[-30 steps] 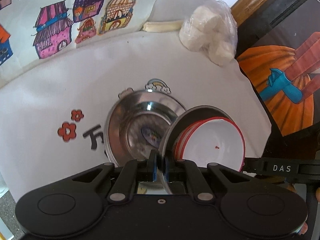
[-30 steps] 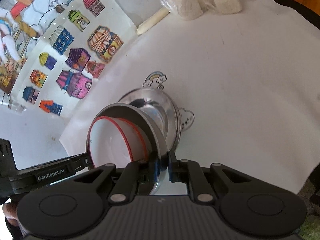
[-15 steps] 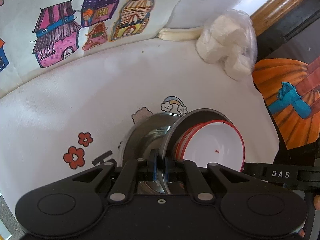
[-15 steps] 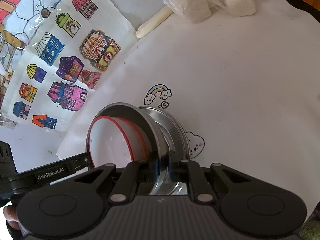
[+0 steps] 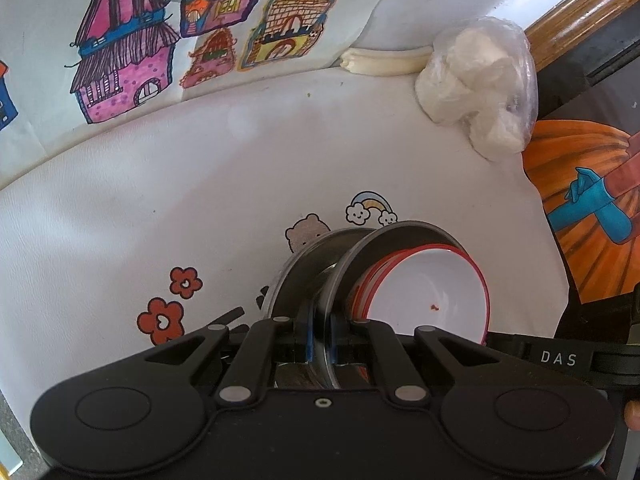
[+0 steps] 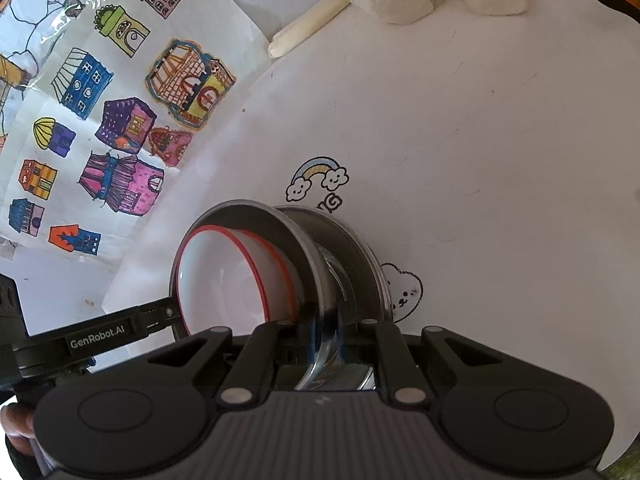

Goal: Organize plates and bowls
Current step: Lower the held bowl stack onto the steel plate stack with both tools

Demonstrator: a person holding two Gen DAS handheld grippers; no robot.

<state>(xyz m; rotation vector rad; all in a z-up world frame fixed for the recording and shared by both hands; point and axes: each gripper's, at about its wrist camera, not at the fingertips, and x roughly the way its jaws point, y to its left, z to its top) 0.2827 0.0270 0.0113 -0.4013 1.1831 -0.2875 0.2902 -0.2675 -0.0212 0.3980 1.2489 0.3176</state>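
Both grippers clamp the rim of 1 steel plate from opposite sides. The left gripper [image 5: 320,344] has its jaws narrowed onto the plate [image 5: 348,264] edge, and the right gripper [image 6: 324,340] pinches the opposite edge the same way. The plate is held clear of the mat [image 5: 200,168], tilted, with 2 red-rimmed white bowls [image 5: 424,292] nested on it and leaning with the slope.

Directly beneath it lies a second steel dish [image 5: 296,276], near the mat's front edge, beside the printed rainbow [image 5: 370,208] and the bear [image 5: 306,232]. Whether the held plate touches the dish cannot be told.

As a judgement, the sorting is well along: the bowls are already stacked and gathered on the plate, and that load appears to be on its way onto the lower dish. What seems left is to level the plate, set it down centred on the dish, and open both grippers. The main risk is the tilt, since the bowls could slide off.

At the mat's far edge sit a bag [image 5: 476,84] of white lumps and a pale roll [image 5: 384,62], both well apart from the dishes.
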